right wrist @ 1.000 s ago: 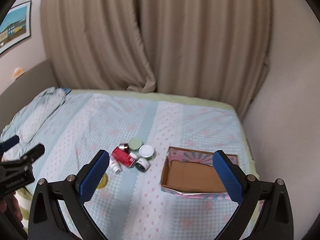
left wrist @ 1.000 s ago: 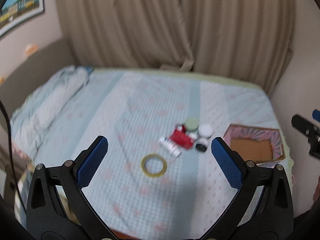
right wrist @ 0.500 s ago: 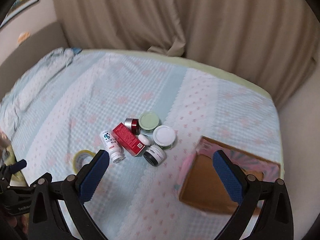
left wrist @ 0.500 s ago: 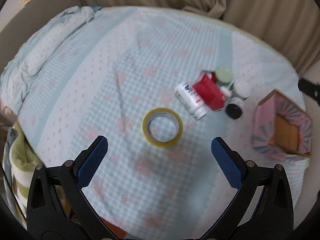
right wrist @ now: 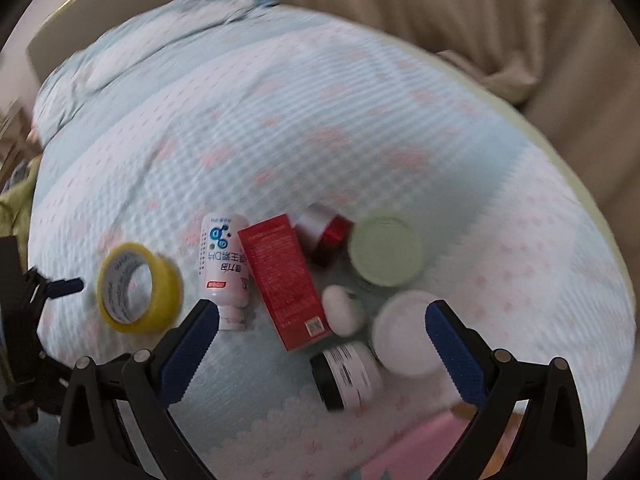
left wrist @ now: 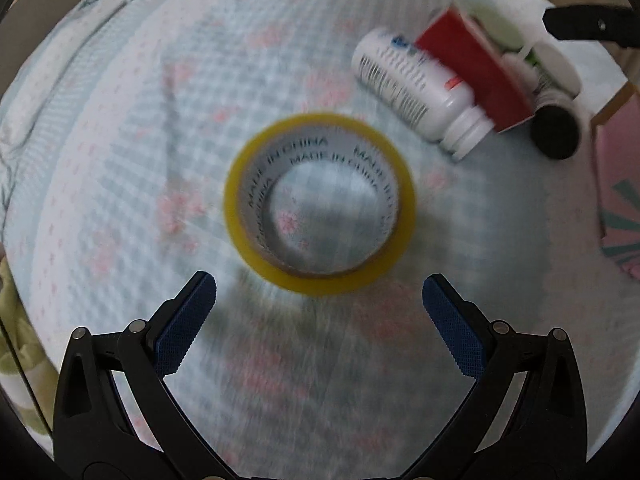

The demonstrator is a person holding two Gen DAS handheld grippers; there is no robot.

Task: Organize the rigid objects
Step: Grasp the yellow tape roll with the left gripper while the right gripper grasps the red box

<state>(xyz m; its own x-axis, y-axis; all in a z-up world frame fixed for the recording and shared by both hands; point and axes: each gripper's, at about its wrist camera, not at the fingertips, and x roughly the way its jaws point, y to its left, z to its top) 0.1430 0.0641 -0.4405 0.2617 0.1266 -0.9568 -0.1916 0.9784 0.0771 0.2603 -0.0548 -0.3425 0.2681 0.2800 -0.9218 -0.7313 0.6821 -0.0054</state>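
Observation:
A yellow tape roll (left wrist: 320, 204) lies flat on the light blue bedspread; my left gripper (left wrist: 320, 292) is open just above and short of it. It also shows in the right wrist view (right wrist: 138, 288). My right gripper (right wrist: 322, 320) is open over a cluster: a white bottle (right wrist: 224, 264), a red box (right wrist: 286, 284), a red-and-silver jar (right wrist: 326, 232), a green-lidded jar (right wrist: 386, 252), a white-lidded jar (right wrist: 406, 334), a black-lidded jar (right wrist: 344, 376) and a small white cap (right wrist: 340, 308).
A pink patterned cardboard box stands right of the cluster (left wrist: 618, 184), its edge low in the right wrist view (right wrist: 420, 452). Beige curtains (right wrist: 480, 20) hang behind the bed. A rumpled blanket (right wrist: 140, 44) lies at the far left.
Both grippers have dropped closer to the bed. The tape roll now fills the middle of the left view, and the cluster sits between the right fingers.

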